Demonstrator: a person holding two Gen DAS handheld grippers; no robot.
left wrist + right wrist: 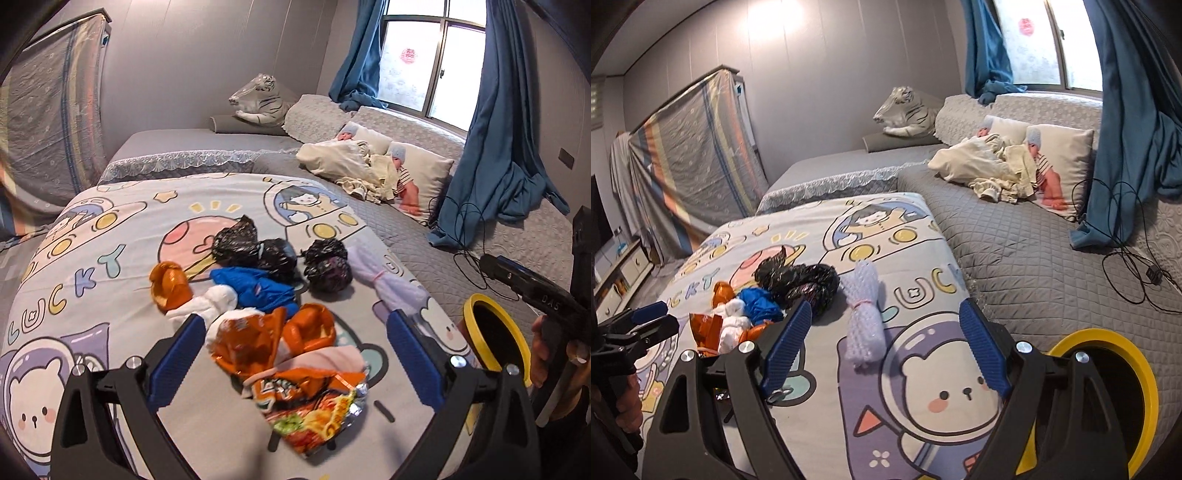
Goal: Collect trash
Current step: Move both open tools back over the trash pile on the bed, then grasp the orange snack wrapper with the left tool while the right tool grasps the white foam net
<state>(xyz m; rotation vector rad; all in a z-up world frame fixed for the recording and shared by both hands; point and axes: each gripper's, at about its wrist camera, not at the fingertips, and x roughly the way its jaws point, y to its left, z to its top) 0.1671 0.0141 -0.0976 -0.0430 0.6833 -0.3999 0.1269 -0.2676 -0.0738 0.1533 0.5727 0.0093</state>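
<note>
While both grippers (295,354) (886,343) gape, two noodle wrappers (291,354) lie

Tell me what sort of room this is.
Most likely a bedroom at home: a cartoon bedsheet covers the bed under the trash pile, pillows lie on a quilted mattress, and blue curtains frame a window.

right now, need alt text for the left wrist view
The open left gripper hovers over a noodle wrapper in a trash pile on a cartoon bedspread. The yellow-rimmed bin and right gripper sit at right.
</note>
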